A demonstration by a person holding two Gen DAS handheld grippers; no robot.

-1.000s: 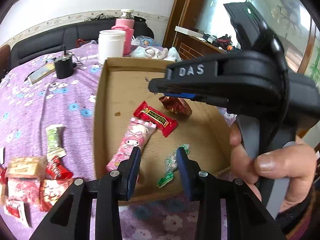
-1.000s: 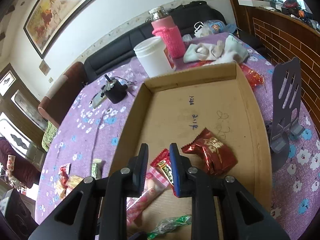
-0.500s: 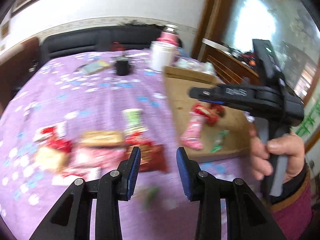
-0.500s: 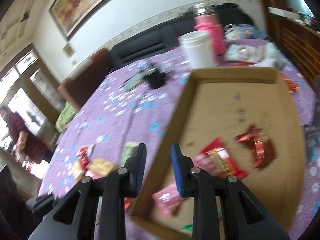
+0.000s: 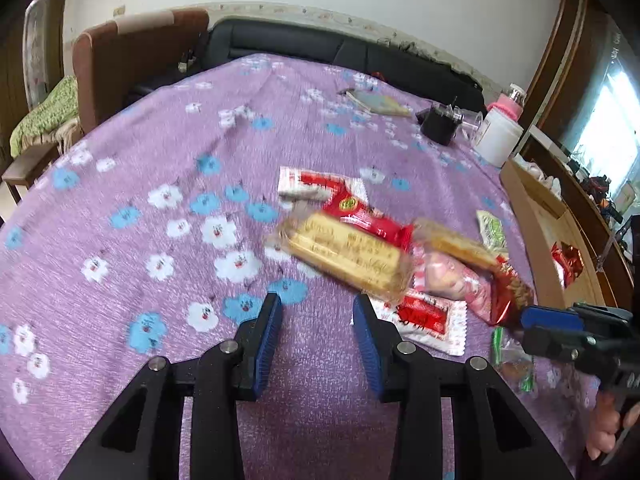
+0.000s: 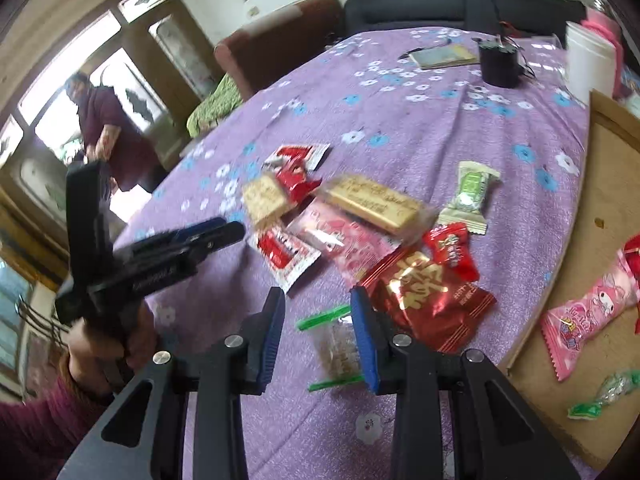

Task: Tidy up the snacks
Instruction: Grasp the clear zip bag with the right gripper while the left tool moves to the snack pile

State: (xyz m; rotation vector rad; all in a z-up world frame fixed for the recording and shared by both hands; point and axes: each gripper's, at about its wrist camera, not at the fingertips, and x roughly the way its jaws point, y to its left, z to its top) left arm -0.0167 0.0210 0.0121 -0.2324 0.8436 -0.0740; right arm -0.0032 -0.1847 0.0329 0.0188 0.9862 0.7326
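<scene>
A pile of snack packets lies on the purple flowered tablecloth: a yellow biscuit pack (image 5: 346, 258) (image 6: 376, 204), a white-and-red sachet (image 5: 428, 316) (image 6: 284, 254), a dark red foil pack (image 6: 430, 300) and a clear green-ended candy (image 6: 336, 346). My left gripper (image 5: 316, 342) is open and empty, just short of the pile. My right gripper (image 6: 318, 334) is open above the clear candy, not touching it. The cardboard tray (image 6: 600, 216) on the right holds a pink packet (image 6: 592, 314).
A white tub (image 5: 498, 138), a black cup (image 5: 438, 126) and a booklet (image 5: 380, 102) stand at the table's far side. A green-white sachet (image 6: 472, 196) lies near the tray. A person (image 6: 102, 120) stands by the window. Sofa and armchair stand behind the table.
Both grippers have swung left from over the cardboard tray to the snack pile on the cloth. Both stay open and empty; the right one has opened wider.
</scene>
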